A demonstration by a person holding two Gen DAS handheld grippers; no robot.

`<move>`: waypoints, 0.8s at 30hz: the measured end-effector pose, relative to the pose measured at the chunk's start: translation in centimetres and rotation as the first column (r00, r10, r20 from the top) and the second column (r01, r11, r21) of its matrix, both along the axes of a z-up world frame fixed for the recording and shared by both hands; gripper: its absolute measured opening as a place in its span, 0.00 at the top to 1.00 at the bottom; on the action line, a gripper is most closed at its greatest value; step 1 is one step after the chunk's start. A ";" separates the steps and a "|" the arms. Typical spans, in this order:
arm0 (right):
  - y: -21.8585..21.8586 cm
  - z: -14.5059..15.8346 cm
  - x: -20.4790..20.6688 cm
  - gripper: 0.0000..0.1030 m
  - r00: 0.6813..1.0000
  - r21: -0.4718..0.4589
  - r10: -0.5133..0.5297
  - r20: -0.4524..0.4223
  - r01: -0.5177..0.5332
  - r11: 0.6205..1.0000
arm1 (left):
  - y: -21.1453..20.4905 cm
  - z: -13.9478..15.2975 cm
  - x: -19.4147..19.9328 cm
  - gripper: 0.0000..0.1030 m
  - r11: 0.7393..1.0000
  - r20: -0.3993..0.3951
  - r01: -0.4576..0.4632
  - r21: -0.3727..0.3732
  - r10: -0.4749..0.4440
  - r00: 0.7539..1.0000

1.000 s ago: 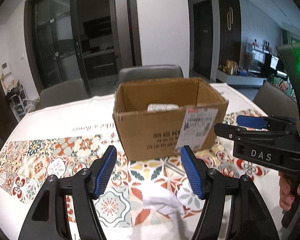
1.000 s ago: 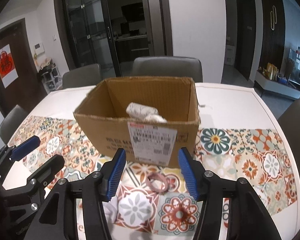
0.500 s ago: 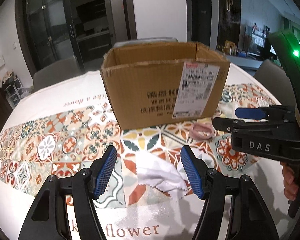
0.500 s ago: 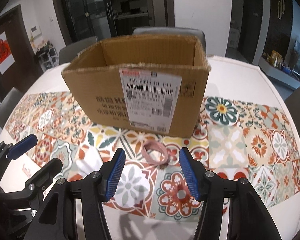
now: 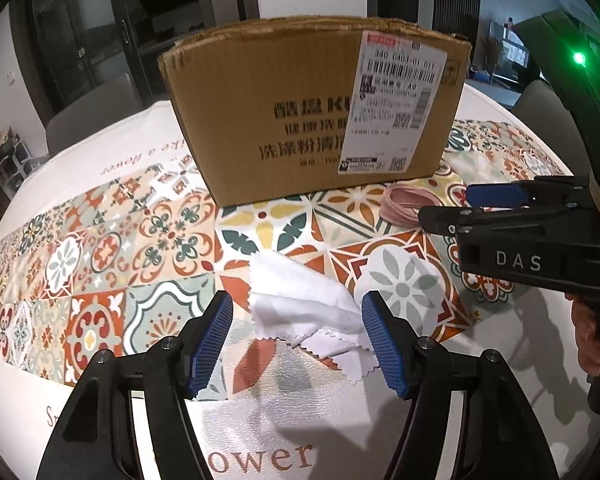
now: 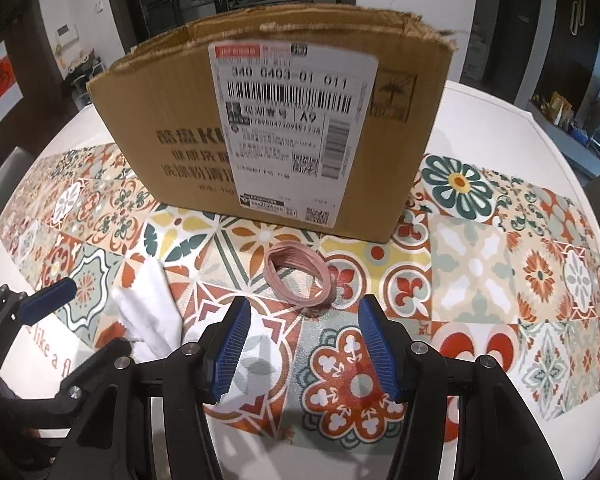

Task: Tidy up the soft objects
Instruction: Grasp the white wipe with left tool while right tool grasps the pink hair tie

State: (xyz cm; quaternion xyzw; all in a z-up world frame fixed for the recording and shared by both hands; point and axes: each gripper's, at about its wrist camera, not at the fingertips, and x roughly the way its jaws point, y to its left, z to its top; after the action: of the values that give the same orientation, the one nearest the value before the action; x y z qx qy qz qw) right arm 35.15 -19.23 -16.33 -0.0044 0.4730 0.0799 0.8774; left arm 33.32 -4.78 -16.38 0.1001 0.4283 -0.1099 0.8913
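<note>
white cloth [image 5: 300, 304], crumpled, lies on the patterned tablecloth [image 5: 148, 240] in front of the cardboard box [image 5: 312, 112], well short of its near wall. left gripper [image 5: 296, 340] hangs directly over it, jaws apart, one blue pad on either side of the cloth's near half; no contact evident. cloth's long axis runs roughly toward the box, in line with the fingers. pink hair tie [image 6: 300, 276], a loop lying flat, sits just before the box's labelled face, ahead of the right gripper [image 6: 304, 344], whose jaws are also apart and empty. judgement: left is placed to descend and close on the cloth; right must advance toward the box to straddle the loop.
</note>
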 end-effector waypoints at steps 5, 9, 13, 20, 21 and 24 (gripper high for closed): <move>0.0 -0.9 0.8 0.44 1.000 -0.005 0.000 -0.012 0.000 1.000 | -0.4 -0.9 0.7 0.35 1.000 -0.017 0.000 0.001 0.000 1.000; 0.0 -1.5 1.5 0.44 1.000 0.002 0.001 -0.027 -0.001 1.000 | -0.6 -1.7 1.2 0.35 1.000 -0.030 0.000 0.009 0.000 1.000; -0.1 -2.0 2.1 0.44 0.999 0.000 -0.003 -0.036 0.003 1.000 | -0.8 -2.5 1.5 0.35 1.000 -0.040 -0.003 0.014 0.004 0.999; 0.6 -2.8 3.1 0.44 0.999 -0.005 0.012 -0.039 -0.012 1.000 | -0.8 -3.0 1.8 0.35 1.000 -0.035 -0.011 0.021 0.012 0.999; 0.6 -2.8 3.2 0.44 0.999 -0.006 0.012 -0.037 -0.012 1.000 | -0.8 -3.1 1.8 0.38 1.000 -0.037 -0.011 0.020 0.011 0.999; 1.0 -2.9 3.7 0.44 0.999 -0.009 0.016 -0.033 -0.016 1.000 | -0.7 -3.4 1.9 0.48 1.000 -0.055 -0.012 0.004 0.013 0.998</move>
State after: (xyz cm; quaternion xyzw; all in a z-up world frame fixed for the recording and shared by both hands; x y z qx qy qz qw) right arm 38.86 -18.22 -19.26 -0.0111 0.4879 0.0848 0.8687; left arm 35.26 -5.43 -19.75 0.0960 0.4534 -0.1063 0.8797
